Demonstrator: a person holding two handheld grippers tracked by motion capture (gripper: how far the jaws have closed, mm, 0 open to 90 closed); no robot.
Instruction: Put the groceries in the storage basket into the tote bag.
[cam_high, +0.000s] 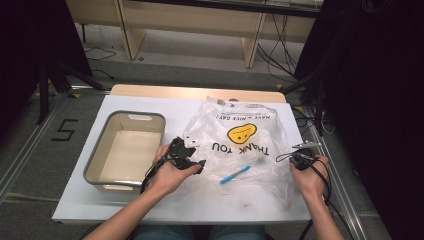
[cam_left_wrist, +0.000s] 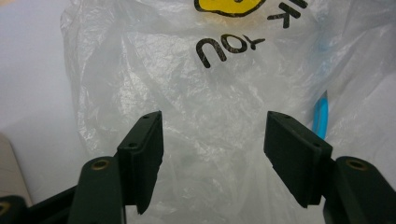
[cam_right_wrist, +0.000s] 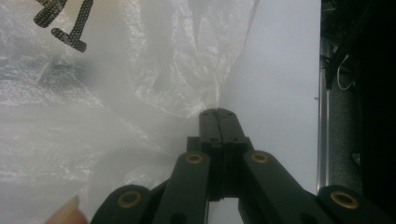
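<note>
A clear plastic bag (cam_high: 240, 135) printed THANK YOU with a yellow smiley lies spread over the middle of the white table (cam_high: 150, 102). A blue pen (cam_high: 235, 174) rests at the bag's near edge and shows blurred through the film in the left gripper view (cam_left_wrist: 321, 112). My left gripper (cam_high: 199, 164) is at the bag's left side, open, with the bag's film (cam_left_wrist: 210, 93) ahead of its jaws and nothing between them (cam_left_wrist: 215, 116). My right gripper (cam_high: 294, 158) is at the bag's right edge, its jaws shut together on a pinch of the film (cam_right_wrist: 218, 111).
A grey rectangular bin (cam_high: 95, 160) with a pale inside stands on the left of the table, just beside my left hand. The table's right edge (cam_right_wrist: 320, 93) runs close to my right gripper, with cables and a dark floor beyond it.
</note>
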